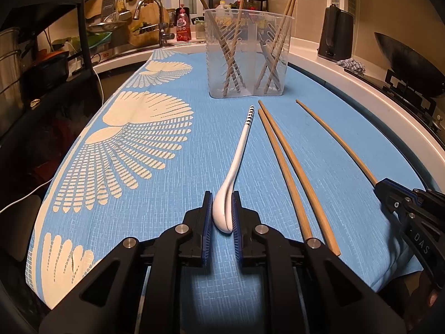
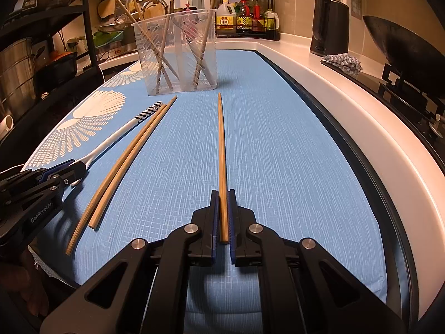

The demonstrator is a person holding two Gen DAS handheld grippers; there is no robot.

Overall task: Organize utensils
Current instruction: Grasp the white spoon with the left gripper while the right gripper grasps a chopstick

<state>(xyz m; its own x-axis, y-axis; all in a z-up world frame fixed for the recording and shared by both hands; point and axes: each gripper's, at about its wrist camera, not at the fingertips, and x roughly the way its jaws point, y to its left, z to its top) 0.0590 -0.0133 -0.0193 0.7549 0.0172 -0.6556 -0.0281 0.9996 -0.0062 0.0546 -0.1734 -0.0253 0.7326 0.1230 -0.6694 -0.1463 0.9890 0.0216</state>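
Observation:
My left gripper [image 1: 221, 194] is shut on the bowl of a white spoon [image 1: 236, 164] with a striped handle tip, which lies on the blue cloth [image 1: 172, 167]. My right gripper [image 2: 222, 193] is shut on the near end of a single wooden chopstick [image 2: 221, 144]; it also shows at the right of the left wrist view [image 1: 333, 139]. Two more chopsticks [image 1: 289, 172] lie side by side between the spoon and that single one. A clear plastic holder [image 1: 247, 55] with two compartments stands at the far end and holds several chopsticks upright.
The cloth with white fan patterns [image 1: 139, 128] covers the counter. A white counter rim [image 2: 347, 117] runs along the right, with a black kettle [image 2: 329, 25], a wok [image 2: 403, 44] and a grey rag [image 2: 343, 59]. A sink tap [image 1: 150, 14] and a black rack [image 1: 41, 41] are at the left.

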